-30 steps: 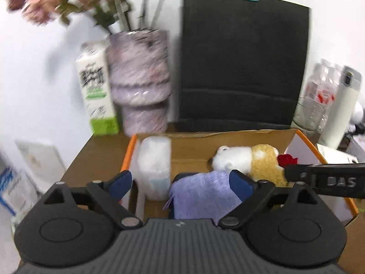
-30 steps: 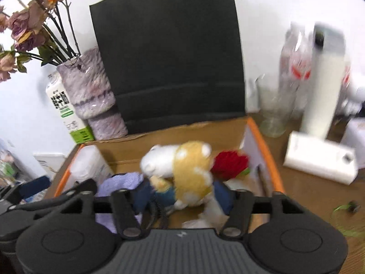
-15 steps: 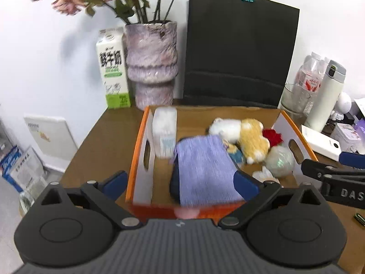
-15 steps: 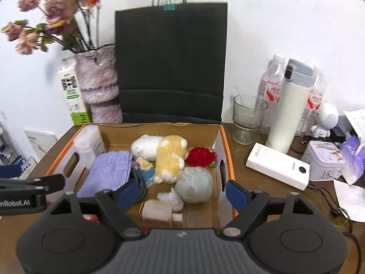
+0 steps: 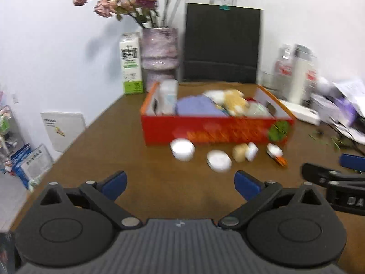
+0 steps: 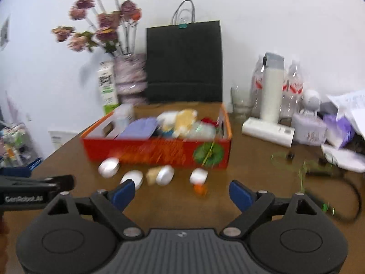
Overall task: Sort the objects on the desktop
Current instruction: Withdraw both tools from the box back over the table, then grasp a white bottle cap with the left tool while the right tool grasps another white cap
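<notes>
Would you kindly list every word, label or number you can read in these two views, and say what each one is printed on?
"GenRobot.AI": on the black arm of the left gripper, seen from the right wrist.
"DA", cut off at the picture's edge: on the black body of the right gripper, seen from the left wrist.
White and green milk carton: dark print, too blurred to read.
Clear plastic bottles with red labels: blurred, unreadable.
White flat panel beside the table: print too small.

Box (image 5: 212, 129): red-orange, open-topped, filled with purple cloth, plush toy.
Small items (image 5: 182, 148): white, tan, loose just before box front.
</notes>
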A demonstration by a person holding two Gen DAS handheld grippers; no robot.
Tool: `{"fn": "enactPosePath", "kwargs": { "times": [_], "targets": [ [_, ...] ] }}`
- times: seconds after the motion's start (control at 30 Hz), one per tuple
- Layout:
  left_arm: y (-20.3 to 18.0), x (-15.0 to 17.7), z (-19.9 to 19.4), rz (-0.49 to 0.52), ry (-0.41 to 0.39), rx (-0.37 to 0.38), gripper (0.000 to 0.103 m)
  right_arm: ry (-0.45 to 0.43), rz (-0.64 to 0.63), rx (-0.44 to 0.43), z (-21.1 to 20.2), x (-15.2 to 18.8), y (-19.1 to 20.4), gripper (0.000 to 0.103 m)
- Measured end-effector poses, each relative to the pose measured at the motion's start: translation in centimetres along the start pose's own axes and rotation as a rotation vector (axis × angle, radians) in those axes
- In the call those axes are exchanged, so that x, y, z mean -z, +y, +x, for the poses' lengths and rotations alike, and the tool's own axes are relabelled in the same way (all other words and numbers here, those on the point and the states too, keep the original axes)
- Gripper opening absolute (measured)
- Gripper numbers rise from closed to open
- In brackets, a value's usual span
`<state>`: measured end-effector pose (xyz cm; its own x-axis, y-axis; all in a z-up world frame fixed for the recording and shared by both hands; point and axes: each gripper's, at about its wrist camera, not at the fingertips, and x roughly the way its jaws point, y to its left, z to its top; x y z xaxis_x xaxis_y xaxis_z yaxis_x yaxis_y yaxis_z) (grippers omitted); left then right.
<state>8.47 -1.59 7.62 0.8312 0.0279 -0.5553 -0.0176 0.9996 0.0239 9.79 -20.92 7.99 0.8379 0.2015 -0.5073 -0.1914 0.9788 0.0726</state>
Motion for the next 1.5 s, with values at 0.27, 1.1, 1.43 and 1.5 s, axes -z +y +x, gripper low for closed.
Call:
{"fn": "enactPosePath", "kwargs": {
  "times": [0.27, 1.1, 1.43, 1.5],
  "targets": [
    [-1.6, 6.4, -4.3, 0.033, -0.039, -0.001, 0.103, -0.03, -0.02, 0.054, -5.6, 7.0, 0.8, 0.089],
    [-0.6, 9.2, -6.0, 0.009, -0.019, 0.06, 0.103, -0.109, -0.102, 0.016, -9.2, 9.8, 2.7, 0.09],
    [0.5, 4.4, -0.2, -0.01, -0.012, 0.027, 0.1, -0.045, -0.053, -0.049, -3.9, 5.8, 0.8, 0.084],
    [0.9, 2.9, 1.7, -0.03, -0.016, 0.018, 0.1, -0.033, -0.061, -0.06, -1.9, 4.7, 0.7, 0.083]
  ]
}}
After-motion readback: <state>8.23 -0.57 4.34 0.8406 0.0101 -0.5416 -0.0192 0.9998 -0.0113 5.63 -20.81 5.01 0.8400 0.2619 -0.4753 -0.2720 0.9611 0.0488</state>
